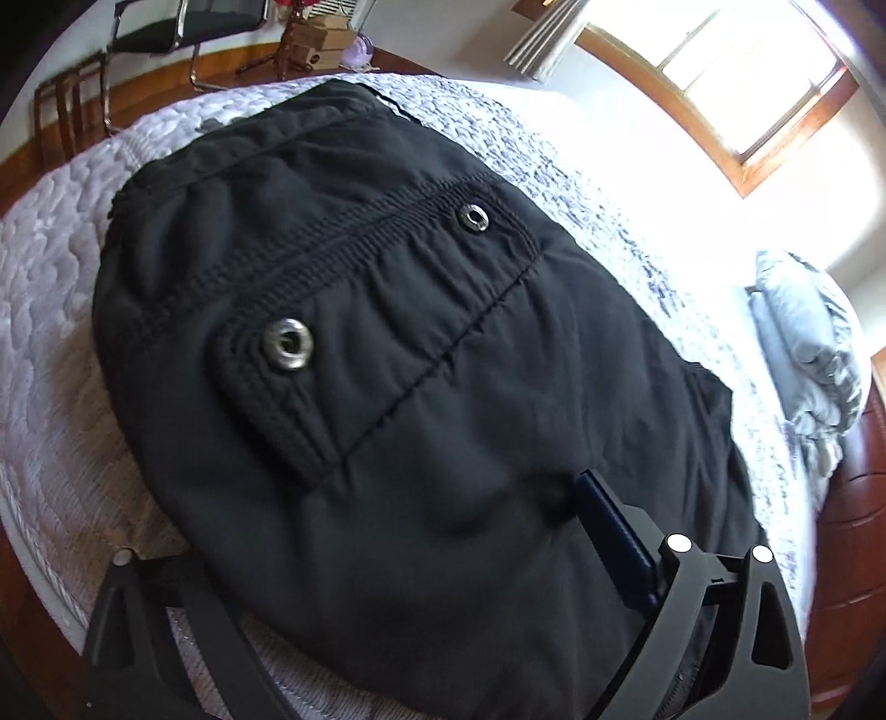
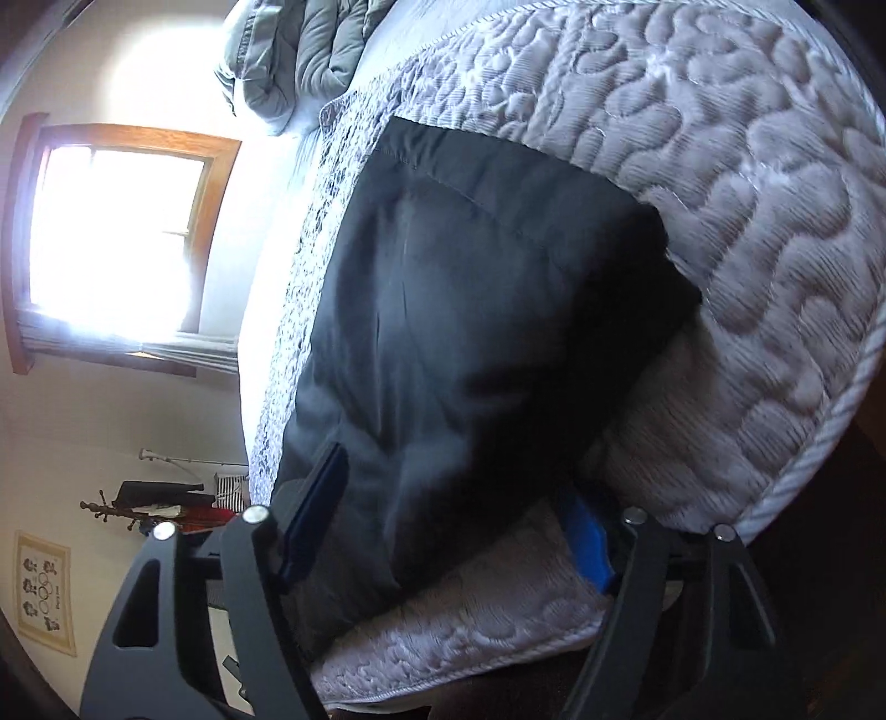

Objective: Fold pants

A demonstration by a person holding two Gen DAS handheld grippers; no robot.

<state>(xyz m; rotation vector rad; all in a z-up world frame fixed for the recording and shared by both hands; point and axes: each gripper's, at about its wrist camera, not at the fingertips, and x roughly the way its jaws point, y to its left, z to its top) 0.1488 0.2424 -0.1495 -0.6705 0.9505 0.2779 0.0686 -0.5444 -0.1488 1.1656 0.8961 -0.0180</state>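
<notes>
Black pants point(image 1: 387, 332) lie on a quilted white mattress point(image 1: 50, 310). The left wrist view shows the waistband end with two metal snaps point(image 1: 288, 344) and a flap. My left gripper point(image 1: 376, 559) is open, its fingers point(image 1: 609, 526) spread wide; the fabric lies between and over them. The right wrist view shows the hem end of the pants point(image 2: 470, 332). My right gripper point(image 2: 448, 531) is open, one blue pad point(image 2: 315, 509) on top of the cloth, the other point(image 2: 587, 543) below its edge.
A folded grey blanket point(image 1: 803, 343) lies at the head of the bed, also in the right wrist view point(image 2: 299, 55). A bright window point(image 1: 736, 72), a chair point(image 1: 183, 27) and boxes point(image 1: 321, 39) stand beyond the bed. The mattress edge point(image 2: 803, 471) runs near my right gripper.
</notes>
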